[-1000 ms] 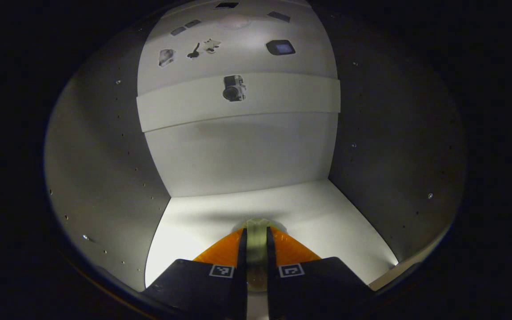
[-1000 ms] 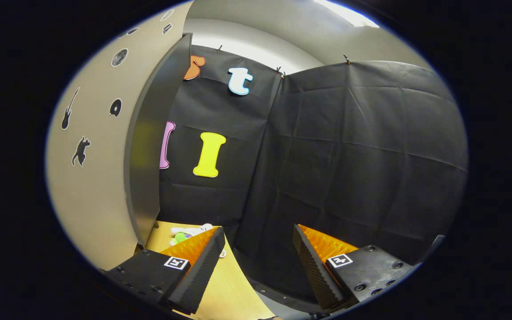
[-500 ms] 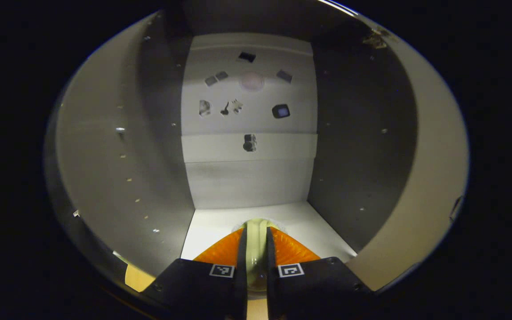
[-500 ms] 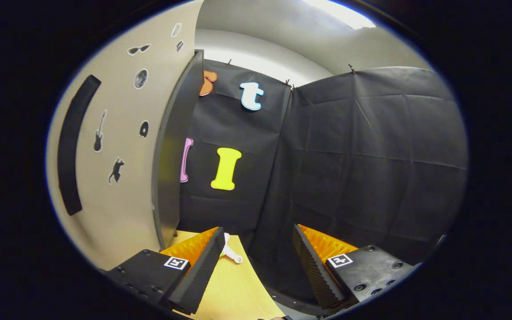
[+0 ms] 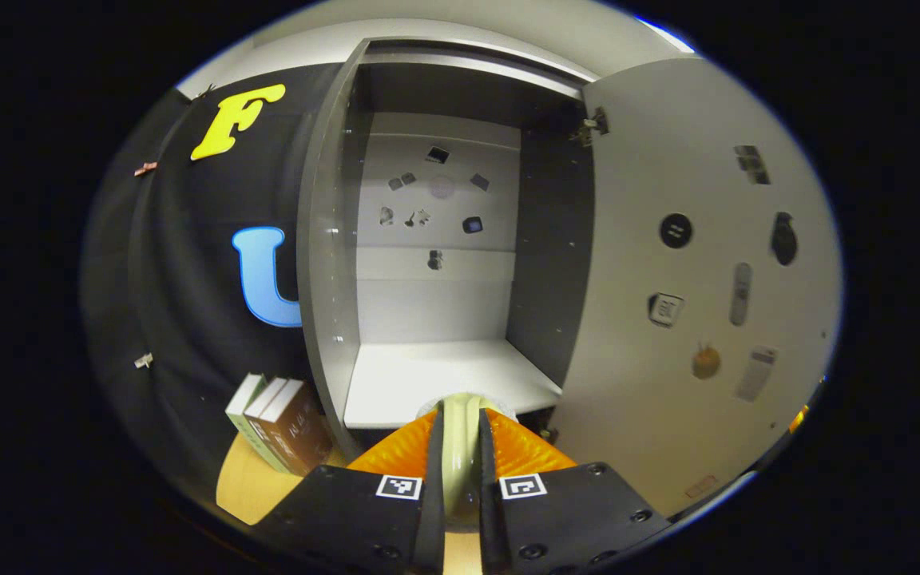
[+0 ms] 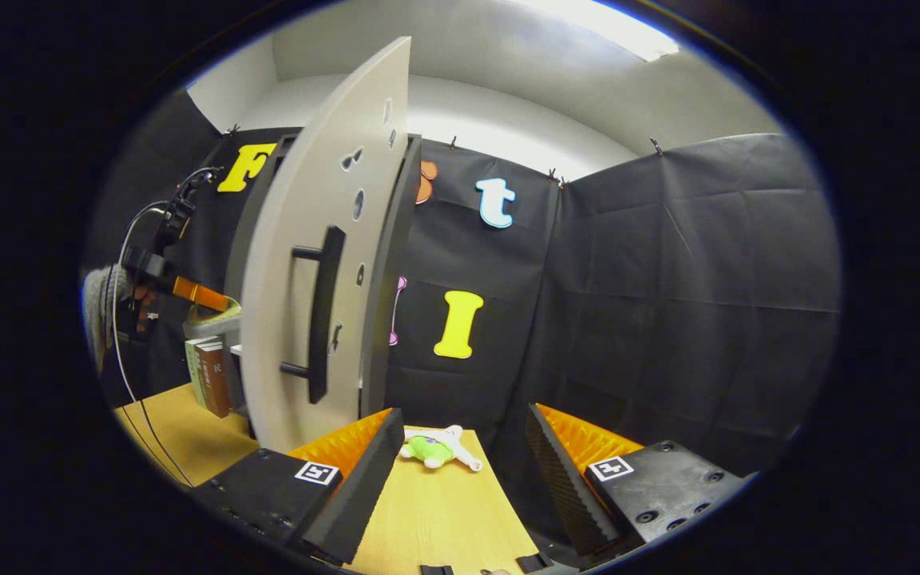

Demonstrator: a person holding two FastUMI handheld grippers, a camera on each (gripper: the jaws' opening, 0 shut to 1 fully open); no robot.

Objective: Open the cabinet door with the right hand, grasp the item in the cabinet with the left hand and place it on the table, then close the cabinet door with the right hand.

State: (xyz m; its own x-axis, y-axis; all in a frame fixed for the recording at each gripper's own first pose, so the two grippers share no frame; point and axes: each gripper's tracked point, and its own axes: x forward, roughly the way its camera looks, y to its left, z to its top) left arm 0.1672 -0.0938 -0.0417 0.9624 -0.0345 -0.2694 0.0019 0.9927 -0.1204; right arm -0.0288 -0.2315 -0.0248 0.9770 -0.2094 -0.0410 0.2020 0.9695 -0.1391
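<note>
Pale item (image 5: 460, 447) mostly hidden betw. left tongs (image 5: 460, 467); shape can't be told. Stickers on cabinet (image 5: 324, 263) back wall too small to ID. In right gripper view, open door (image 6: 300, 263) hides cabinet interior and part of books (image 6: 208, 375). Far tongs partly behind door; hand (image 6: 101, 307) cut by edge.

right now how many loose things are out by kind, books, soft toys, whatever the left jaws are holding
books: 3, standing upright on the table left of the cabinet
soft toy: 1, green and white, lying on the table
pale item held in the left gripper: 1
total: 5
</note>
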